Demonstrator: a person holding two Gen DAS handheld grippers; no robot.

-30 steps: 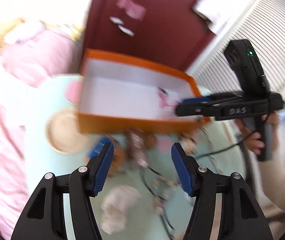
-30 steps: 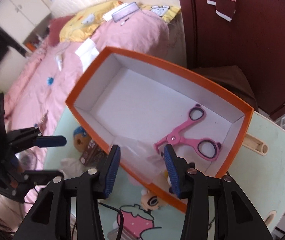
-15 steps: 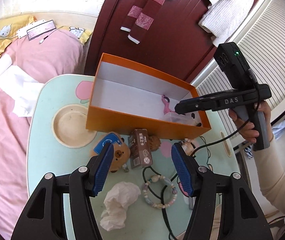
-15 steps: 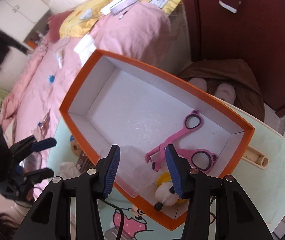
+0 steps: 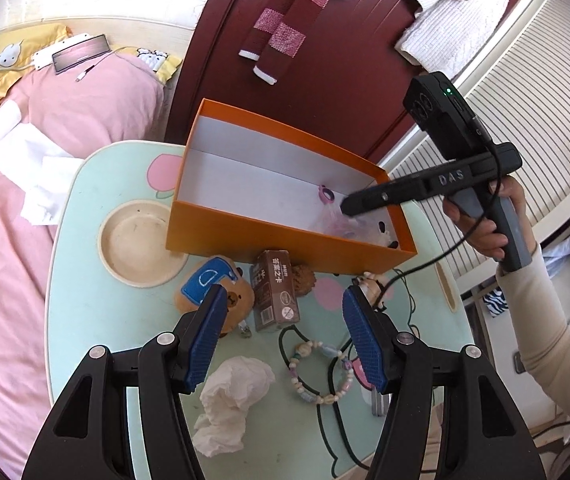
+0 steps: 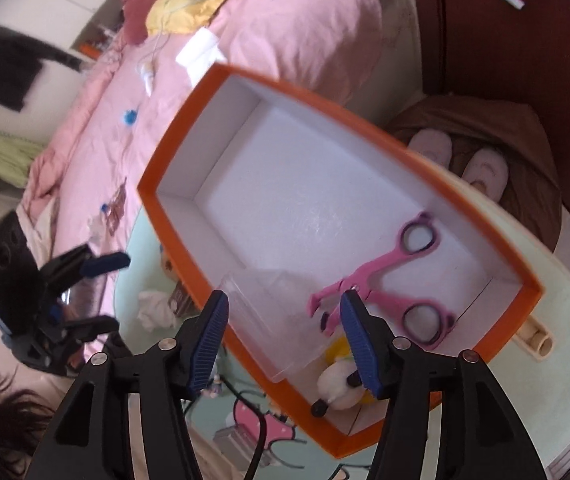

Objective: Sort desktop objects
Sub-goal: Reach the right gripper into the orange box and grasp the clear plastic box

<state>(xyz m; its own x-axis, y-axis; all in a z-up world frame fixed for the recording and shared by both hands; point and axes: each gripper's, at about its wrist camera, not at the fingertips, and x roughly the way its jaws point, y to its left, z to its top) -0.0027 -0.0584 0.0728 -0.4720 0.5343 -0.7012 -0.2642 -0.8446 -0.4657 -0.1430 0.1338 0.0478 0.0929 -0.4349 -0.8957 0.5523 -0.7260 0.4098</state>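
From the left wrist, the left gripper [image 5: 281, 330] is seen spread and empty over the bench [image 5: 85, 304], above the milk carton [image 5: 275, 292] and bear plush [image 5: 215, 294], as a second before. From the right wrist, the right gripper [image 6: 283, 334] is opening over the orange box [image 6: 365, 120]; the clear bag [image 6: 269, 312], pinched a second ago, now lies released inside beside the pink scissors [image 6: 389, 280], so that item is judged sorted

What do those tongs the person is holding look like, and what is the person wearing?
Each of the tongs has black plastic arms with silver screws and ribbed blue pads. The right tongs carry a grey handle, a black camera block with a green light, white "DAS" lettering and a black cable. The person wears a cream long sleeve. The left tongs look the same.
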